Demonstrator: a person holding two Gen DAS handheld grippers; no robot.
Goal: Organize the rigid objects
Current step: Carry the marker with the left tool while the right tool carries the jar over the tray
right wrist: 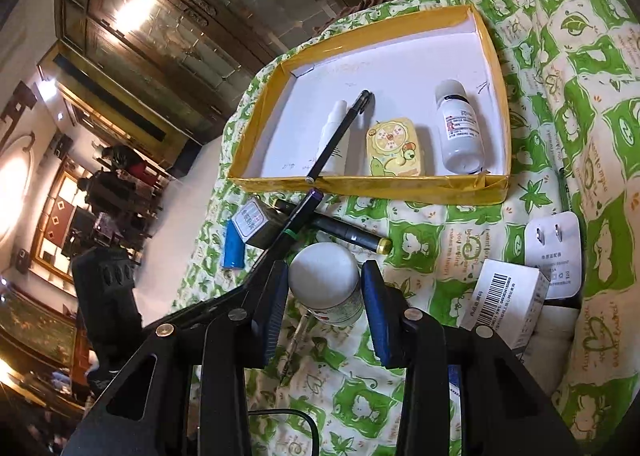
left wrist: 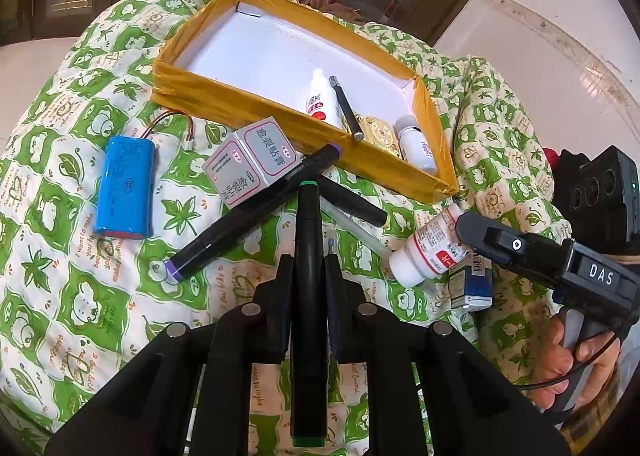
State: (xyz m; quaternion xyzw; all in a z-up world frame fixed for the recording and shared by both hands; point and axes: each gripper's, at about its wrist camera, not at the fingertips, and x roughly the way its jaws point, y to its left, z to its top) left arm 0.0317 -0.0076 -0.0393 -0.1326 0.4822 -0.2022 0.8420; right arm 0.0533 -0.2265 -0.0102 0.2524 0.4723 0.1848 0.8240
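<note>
Marker (left wrist: 306, 256) stiff, light, slick; my left hand-held gripper (left wrist: 307, 280) is clamped mid-barrel. Right hand-held gripper (right wrist: 325, 288) is clamped on the white bottle (right wrist: 326, 288), rigid plastic, held round its body.

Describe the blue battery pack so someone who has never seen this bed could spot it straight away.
Start at the yellow-edged tray on the green-and-white patterned quilt. On the quilt in front of the tray's left corner, left of the grey box, lies the battery pack. Nothing else is bright blue, and thin wires lead to a small white plug.
</note>
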